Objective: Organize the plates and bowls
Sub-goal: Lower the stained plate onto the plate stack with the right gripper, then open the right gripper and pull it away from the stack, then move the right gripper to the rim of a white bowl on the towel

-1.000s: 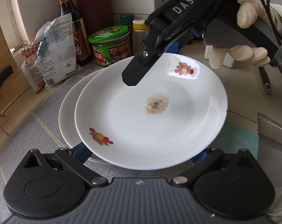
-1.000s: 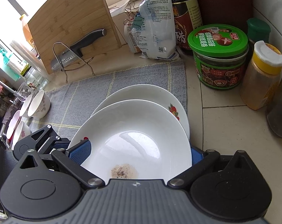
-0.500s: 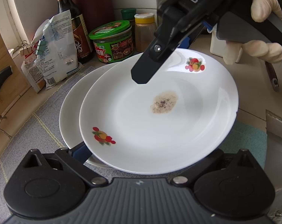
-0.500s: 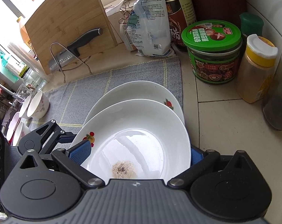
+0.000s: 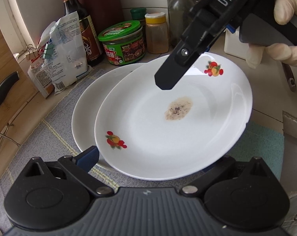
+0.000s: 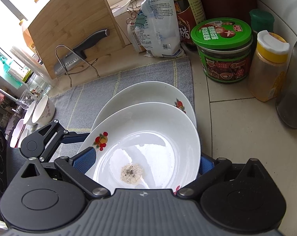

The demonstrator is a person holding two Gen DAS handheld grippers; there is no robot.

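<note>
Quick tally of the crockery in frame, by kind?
Plates: 2, the stained plate lying over the lower plate
Bowls: at least 2, bowl at the mat's far edge; the others behind it are unclear
Total: at least 4

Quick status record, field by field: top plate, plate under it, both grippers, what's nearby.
top plate: white, fruit motifs, brown residue at centre; lifted and offset over the lower one
lower plate: white, on the grey mat
right gripper: grips the top plate's far rim
left gripper: fingers straddle the near rim; grip unclear
nearby: green-lidded jar, yellow-capped spice jar, knife in rack
</note>
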